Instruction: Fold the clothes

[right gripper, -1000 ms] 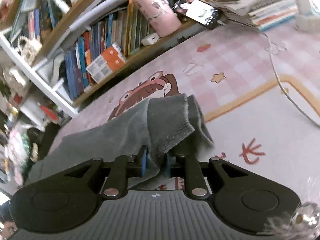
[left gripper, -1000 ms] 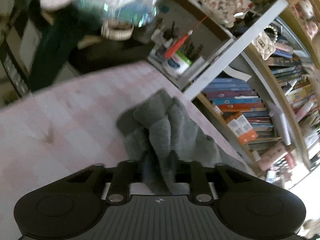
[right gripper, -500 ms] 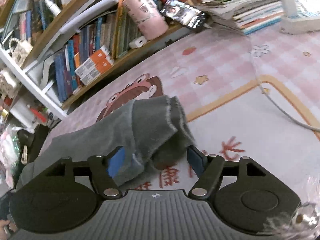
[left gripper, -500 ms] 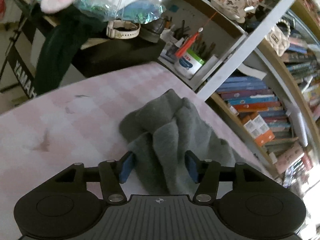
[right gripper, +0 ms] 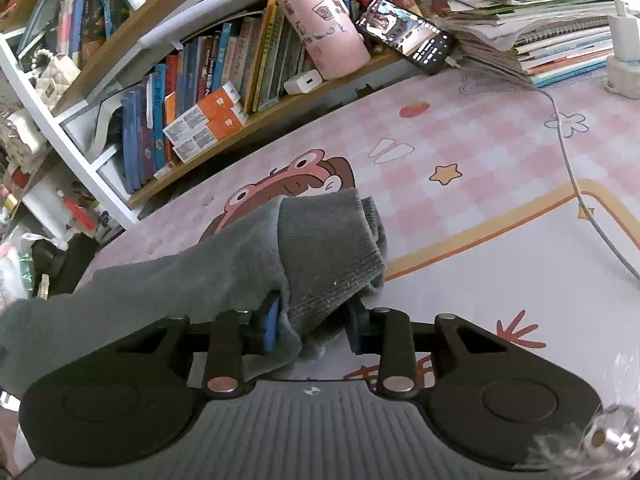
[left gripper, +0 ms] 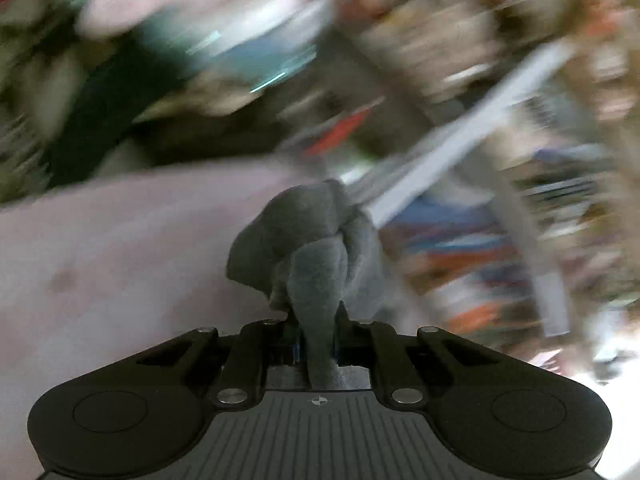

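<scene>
Nearest in the left wrist view, the left gripper has its jaws closing, nearly together, with a bunched fold of the grey garment pinched between them. The cloth rises in a rumpled lump just ahead of the fingertips. To its left the pink checked cover runs bare to its far edge; to its right the cloth sits close to a white post at the cover's edge. Everything beyond is smeared by blur.

In the right wrist view, the right gripper is also closing its jaws, with the ribbed hem of the grey garment between the blue pads; the left pad touches the cloth, the right one is mostly hidden by it. The garment trails away to the left edge of the cover. Ahead and to the right the cover lies open, crossed by a white cable. Along the far edge stand the bookshelf, a pink cup, a phone and a stack of papers.
</scene>
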